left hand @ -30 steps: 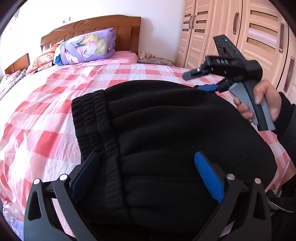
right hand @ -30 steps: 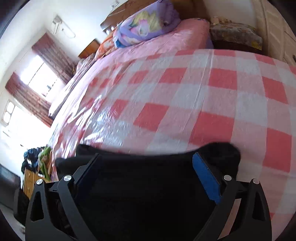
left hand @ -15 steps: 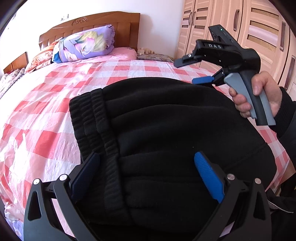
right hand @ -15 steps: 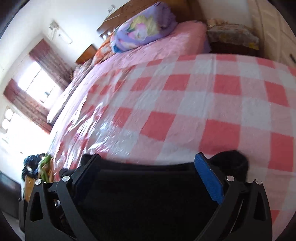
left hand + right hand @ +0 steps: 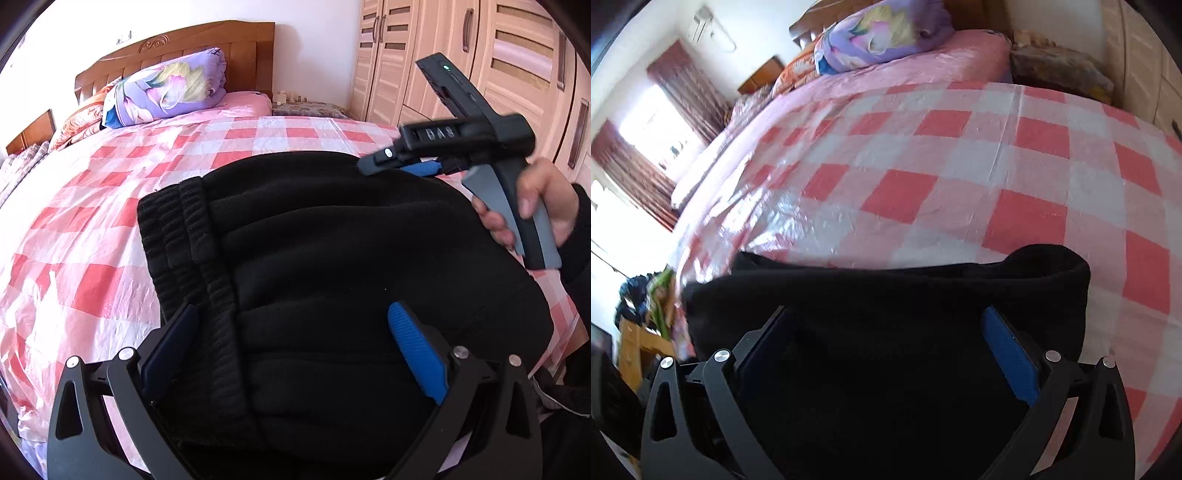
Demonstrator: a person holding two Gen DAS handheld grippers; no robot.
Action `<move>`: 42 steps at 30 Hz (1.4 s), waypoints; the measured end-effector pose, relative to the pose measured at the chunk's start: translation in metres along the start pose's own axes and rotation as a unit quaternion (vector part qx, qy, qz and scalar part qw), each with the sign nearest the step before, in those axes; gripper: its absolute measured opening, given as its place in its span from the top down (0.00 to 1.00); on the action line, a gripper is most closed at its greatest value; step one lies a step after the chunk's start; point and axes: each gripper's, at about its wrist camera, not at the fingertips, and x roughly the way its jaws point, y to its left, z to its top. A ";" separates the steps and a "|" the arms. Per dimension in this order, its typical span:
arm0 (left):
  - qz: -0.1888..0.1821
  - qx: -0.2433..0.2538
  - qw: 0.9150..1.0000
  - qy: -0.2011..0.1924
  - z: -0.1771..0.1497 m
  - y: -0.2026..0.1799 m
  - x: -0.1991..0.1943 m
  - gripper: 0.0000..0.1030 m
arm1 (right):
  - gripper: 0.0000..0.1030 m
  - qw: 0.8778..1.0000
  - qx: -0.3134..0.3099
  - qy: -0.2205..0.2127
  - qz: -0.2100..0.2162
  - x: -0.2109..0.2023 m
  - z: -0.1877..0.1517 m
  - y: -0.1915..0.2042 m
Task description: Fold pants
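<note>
Black pants (image 5: 332, 258) lie folded in a thick stack on the pink checked bed (image 5: 92, 258), ribbed waistband (image 5: 184, 240) at the left. My left gripper (image 5: 291, 332) is open, its jaws wide apart just above the near part of the stack. My right gripper (image 5: 406, 168) shows in the left wrist view at the far right edge of the pants, held in a hand. In the right wrist view the right gripper (image 5: 886, 332) is open over the black fabric (image 5: 886, 314).
A purple rolled quilt (image 5: 166, 88) and pillows lie at the wooden headboard (image 5: 177, 48). Wardrobe doors (image 5: 498, 55) stand to the right of the bed. A window with red curtains (image 5: 665, 110) is at the left in the right wrist view.
The right gripper has lifted and then come down again toward the far right edge of the pants. The left gripper has stayed open over the stack.
</note>
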 end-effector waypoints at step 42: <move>0.026 0.035 0.997 0.068 0.084 0.011 0.074 0.02 | 0.05 0.992 -0.094 -0.086 -0.011 -0.078 -0.186 -0.005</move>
